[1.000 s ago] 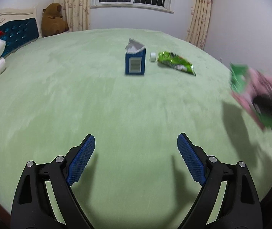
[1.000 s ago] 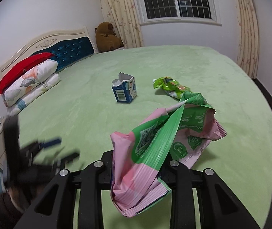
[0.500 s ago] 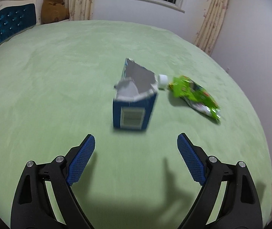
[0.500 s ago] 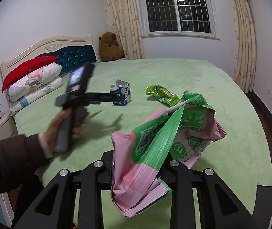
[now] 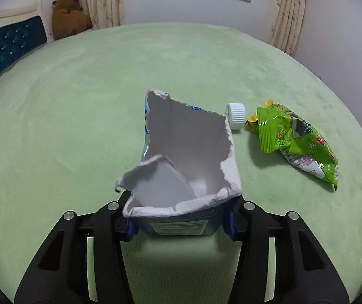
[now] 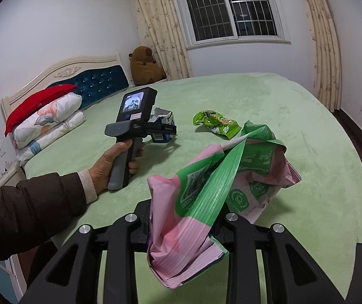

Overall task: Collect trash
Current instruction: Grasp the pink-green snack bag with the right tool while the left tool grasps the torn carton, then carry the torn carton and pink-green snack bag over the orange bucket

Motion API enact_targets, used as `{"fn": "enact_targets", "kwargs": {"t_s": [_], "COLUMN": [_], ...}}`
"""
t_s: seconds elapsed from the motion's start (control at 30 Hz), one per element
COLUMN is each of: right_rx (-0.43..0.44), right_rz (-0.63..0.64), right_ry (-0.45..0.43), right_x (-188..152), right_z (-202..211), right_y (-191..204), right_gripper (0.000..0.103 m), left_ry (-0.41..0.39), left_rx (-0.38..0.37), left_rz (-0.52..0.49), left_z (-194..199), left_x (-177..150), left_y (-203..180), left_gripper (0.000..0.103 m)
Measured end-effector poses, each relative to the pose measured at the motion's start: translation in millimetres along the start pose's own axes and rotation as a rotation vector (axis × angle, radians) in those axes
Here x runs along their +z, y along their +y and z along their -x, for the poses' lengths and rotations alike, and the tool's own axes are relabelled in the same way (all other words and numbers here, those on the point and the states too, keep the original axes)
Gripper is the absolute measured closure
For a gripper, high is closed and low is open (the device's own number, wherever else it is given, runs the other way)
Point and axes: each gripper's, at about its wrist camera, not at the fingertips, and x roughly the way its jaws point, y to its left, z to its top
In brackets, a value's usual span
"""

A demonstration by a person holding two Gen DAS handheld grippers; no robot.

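We log: left hand-held gripper (image 5: 181, 224) clamped on the torn-open blue cardboard carton (image 5: 186, 167) upon the green bed (image 5: 79, 101); right hand-held gripper (image 6: 183, 230) pinching the pink-and-green plastic bag (image 6: 206, 202); crumpled green snack wrapper (image 5: 295, 139) and white bottle cap (image 5: 236, 115) beside the carton

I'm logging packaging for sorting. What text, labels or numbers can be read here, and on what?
"X0281", beside a barcode on the pink and green bag.
"21-10-920", roughly, near that bag's lower edge; uncertain.
Torn carton: a barcode label, digits too small.
Green snack wrapper: print too distorted to read.
Left gripper's small white lettering: blurred.
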Motion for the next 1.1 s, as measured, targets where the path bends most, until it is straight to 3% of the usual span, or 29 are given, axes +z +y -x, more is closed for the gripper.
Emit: {"fn": "enact_targets", "kwargs": {"t_s": [0.2,0.47,0.77,1.1], "right_rx": [-0.018,-0.04,0.009,0.12], "right_rz": [-0.002,0.0,-0.025,0.061], "right_ry": [-0.003,0.004,0.005,0.043], "right_x": [3,-1,-20,-49], "right_z": [8,30,70,118], "right_y": [0,12,26,66], "right_gripper": [0.074,0.073,0.073,0.073], "left_ry": [-0.046,-0.074,-0.079,-0.072], "left_rx": [0.034,-0.042,-0.102,-0.15], "left_rz": [-0.054,-0.085,-0.082,-0.131], "left_z": [26,97,188,265], "left_x": [-7,-38,-107,-200], "left_y": [-9,-25,-33,-42], "left_gripper": [0.055,0.055,0.055,0.055]}}
